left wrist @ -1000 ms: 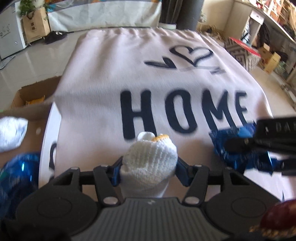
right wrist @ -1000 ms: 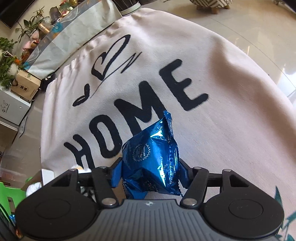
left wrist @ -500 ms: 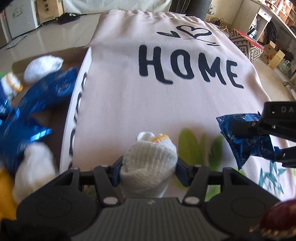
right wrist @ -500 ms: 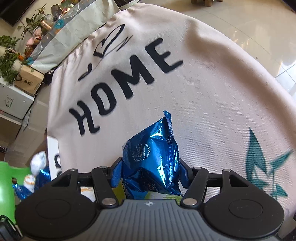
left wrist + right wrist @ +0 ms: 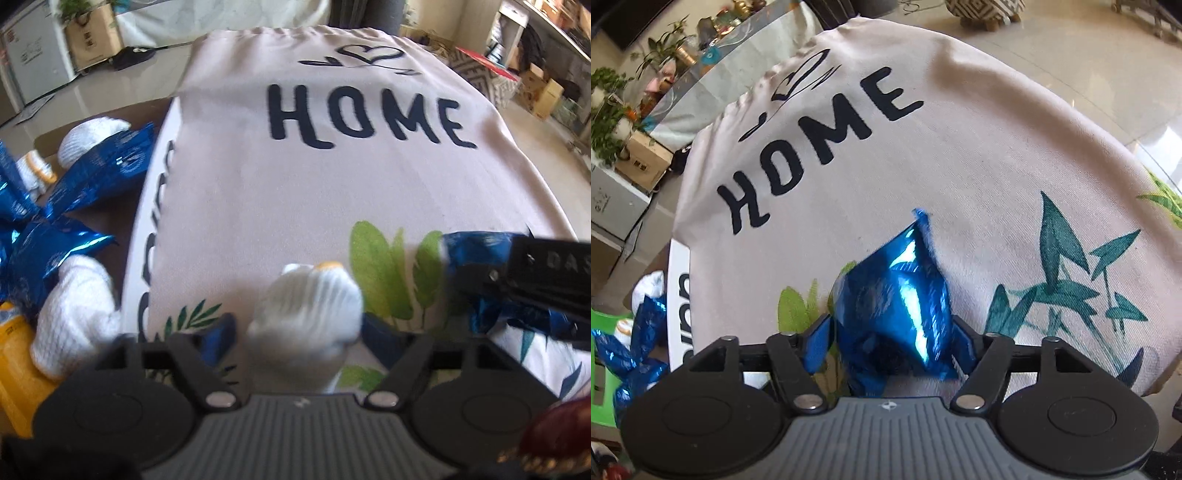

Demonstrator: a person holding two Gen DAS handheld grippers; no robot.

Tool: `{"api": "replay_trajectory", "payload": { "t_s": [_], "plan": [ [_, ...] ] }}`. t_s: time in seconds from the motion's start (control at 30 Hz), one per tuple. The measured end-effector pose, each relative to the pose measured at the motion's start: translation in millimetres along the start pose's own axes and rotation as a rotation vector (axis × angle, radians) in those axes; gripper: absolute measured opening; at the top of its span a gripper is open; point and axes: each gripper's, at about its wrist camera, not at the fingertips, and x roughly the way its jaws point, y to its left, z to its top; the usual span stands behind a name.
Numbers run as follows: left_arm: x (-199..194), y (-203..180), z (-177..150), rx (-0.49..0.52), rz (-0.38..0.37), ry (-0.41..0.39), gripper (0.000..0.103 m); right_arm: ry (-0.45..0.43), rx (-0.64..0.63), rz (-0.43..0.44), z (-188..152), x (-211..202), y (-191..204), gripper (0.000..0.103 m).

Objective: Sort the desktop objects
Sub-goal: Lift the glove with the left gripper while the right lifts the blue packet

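1. Rolled white sock (image 5: 308, 295) sat between the parted blue pads (image 5: 221, 334) of the left gripper (image 5: 301, 332), apparently let go over the "HOME" tablecloth (image 5: 295, 184); release step, judged.
2. Blue foil snack packet (image 5: 897, 306) clamped by the right gripper (image 5: 892, 343) above the cloth; called next for lowering, then opening.

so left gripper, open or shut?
Opening. Left gripper fingers have spread from the white knit sock; gaps show on both sides.
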Motion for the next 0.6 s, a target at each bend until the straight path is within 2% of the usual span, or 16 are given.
{"api": "replay_trajectory", "payload": {
  "t_s": [0.07,0.13,0.3,0.37,0.6],
  "plan": [
    [0,6,-2,-0.032,0.005,0.004,0.091,-0.015,0.014,0.006,-5,-4,-2,0.074],
    [2,10,-4,-0.051,0.027,0.021,0.102,-0.025,0.024,0.011,-10,-7,-5,0.074],
    [2,18,-11,-0.086,0.048,0.035,0.103,-0.059,0.044,-0.005,-20,-19,-10,0.075],
    [2,18,-12,-0.085,0.049,0.042,0.103,-0.069,0.056,-0.008,-23,-24,-13,0.078],
    [-9,10,-14,-0.069,0.043,0.016,0.103,-0.086,0.121,0.016,-26,-33,-25,0.082]
  ]
}}
